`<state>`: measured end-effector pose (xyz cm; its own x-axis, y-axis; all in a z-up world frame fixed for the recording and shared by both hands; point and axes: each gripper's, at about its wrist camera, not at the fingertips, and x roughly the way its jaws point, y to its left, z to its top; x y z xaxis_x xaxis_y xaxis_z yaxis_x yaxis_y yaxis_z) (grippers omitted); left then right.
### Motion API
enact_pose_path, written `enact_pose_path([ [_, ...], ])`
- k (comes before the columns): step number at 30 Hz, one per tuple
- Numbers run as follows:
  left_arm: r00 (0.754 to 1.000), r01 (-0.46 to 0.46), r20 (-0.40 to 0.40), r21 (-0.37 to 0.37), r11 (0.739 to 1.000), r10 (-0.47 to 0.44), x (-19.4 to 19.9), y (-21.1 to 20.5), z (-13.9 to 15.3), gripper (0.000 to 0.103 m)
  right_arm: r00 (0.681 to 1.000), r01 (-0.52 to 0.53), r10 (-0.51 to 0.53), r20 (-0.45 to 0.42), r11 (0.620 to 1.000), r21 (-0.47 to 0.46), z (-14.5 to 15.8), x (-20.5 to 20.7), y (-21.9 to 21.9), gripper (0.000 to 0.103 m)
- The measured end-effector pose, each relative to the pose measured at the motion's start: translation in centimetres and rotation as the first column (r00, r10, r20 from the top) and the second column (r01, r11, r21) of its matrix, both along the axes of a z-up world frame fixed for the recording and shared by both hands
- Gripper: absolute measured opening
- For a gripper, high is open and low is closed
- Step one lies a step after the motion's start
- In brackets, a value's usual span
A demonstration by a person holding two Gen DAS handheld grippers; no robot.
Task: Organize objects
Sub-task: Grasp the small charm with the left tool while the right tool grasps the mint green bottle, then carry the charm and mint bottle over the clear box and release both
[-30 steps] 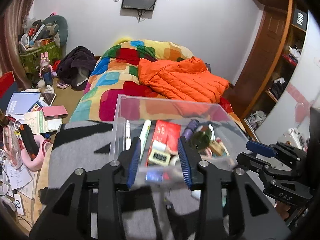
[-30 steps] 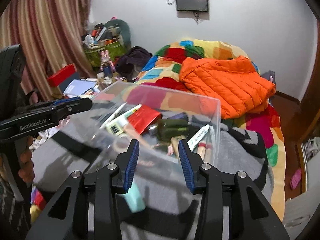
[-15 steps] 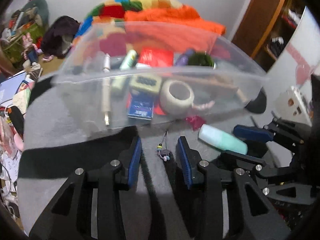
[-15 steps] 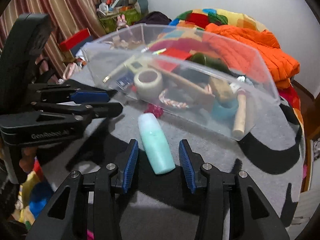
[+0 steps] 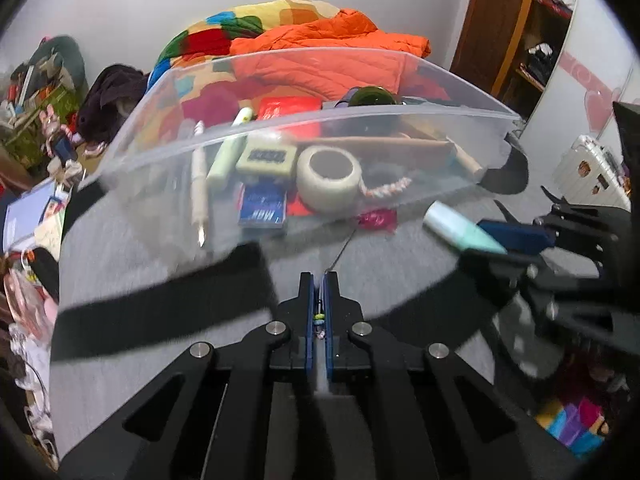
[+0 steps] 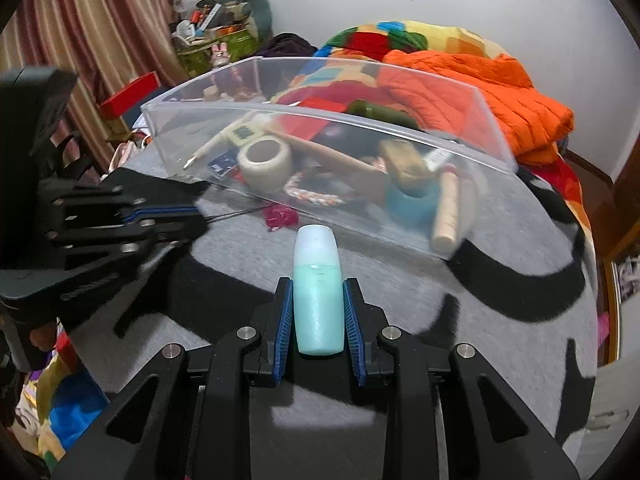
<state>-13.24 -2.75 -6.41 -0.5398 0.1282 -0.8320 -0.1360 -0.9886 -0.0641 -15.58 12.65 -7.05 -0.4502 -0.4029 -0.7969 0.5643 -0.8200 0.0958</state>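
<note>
A clear plastic bin (image 5: 360,114) (image 6: 360,128) stands on the grey and black blanket, holding a tape roll (image 5: 330,178) (image 6: 266,162), pens, a blue box, a red packet and wooden pieces. My left gripper (image 5: 319,280) is shut on a small beaded charm (image 5: 319,316) with a thin black cord (image 5: 340,250) leading to a pink tassel (image 5: 378,218) (image 6: 280,216) at the bin's front wall. My right gripper (image 6: 319,288) is shut on a mint green bottle (image 6: 318,300) (image 5: 460,228), cap pointing at the bin.
The blanket (image 6: 500,248) covers the near surface. Behind the bin lie an orange jacket (image 6: 480,80) and a colourful quilt (image 5: 224,36). Clutter, books and a red box (image 6: 132,94) sit at the left by the curtains. A wooden wardrobe (image 5: 504,20) stands right.
Both grippers came down in front of the bin and closed. The left one closed on the beaded charm. The right one closed on the mint bottle.
</note>
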Motion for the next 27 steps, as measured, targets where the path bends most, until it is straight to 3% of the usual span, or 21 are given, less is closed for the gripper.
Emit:
enact_pose_path([
  [12, 0.994, -0.112, -0.007, 0.039, 0.993, 0.112, 5.7, -3.5, 1.1, 0.003, 0.998, 0.058, -0.058, -0.008, 0.997, -0.05, 1.6, 0.6, 2.1, 0.023],
  [21, 0.987, -0.075, -0.139, 0.066, 0.995, 0.084, 4.8, -2.1, 6.1, 0.003, 0.994, 0.083, -0.091, -0.062, 0.989, -0.121, 4.8, 0.8, 3.1, 0.023],
  [27, 0.984, -0.045, -0.169, 0.091, 0.995, 0.06, 3.1, -1.5, 8.3, 0.003, 0.988, 0.086, -0.106, -0.112, 0.982, -0.167, 7.1, 0.7, 3.2, 0.023],
])
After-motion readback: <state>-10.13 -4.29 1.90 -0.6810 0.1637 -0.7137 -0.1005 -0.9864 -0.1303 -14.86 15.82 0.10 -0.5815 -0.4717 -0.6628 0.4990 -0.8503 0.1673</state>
